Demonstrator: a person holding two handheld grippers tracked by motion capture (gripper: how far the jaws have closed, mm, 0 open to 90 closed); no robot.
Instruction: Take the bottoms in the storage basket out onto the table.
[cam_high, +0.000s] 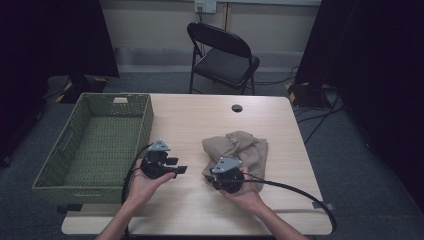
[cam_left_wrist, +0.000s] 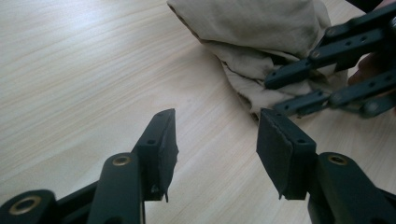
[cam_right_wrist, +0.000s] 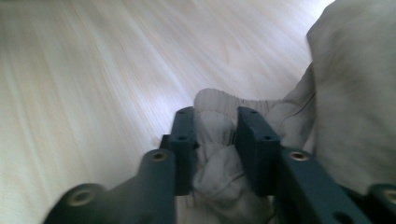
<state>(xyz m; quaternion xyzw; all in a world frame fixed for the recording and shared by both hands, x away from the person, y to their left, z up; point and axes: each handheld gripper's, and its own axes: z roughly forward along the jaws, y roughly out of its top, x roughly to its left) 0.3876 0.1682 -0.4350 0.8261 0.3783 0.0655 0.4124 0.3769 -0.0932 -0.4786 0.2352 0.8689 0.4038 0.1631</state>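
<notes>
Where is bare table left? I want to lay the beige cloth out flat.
Free: the strip between the wicker basket and the beige cloth, and the far edge around the cable hole. Crowded: the near middle, where the left tongs stand open and the right tongs pinch the cloth.

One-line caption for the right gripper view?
Right gripper pinching a bunched fold of beige cloth on the wooden table.

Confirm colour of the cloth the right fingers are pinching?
Beige/tan, plain with no pattern. The cloth shows best in the left gripper view.
</notes>
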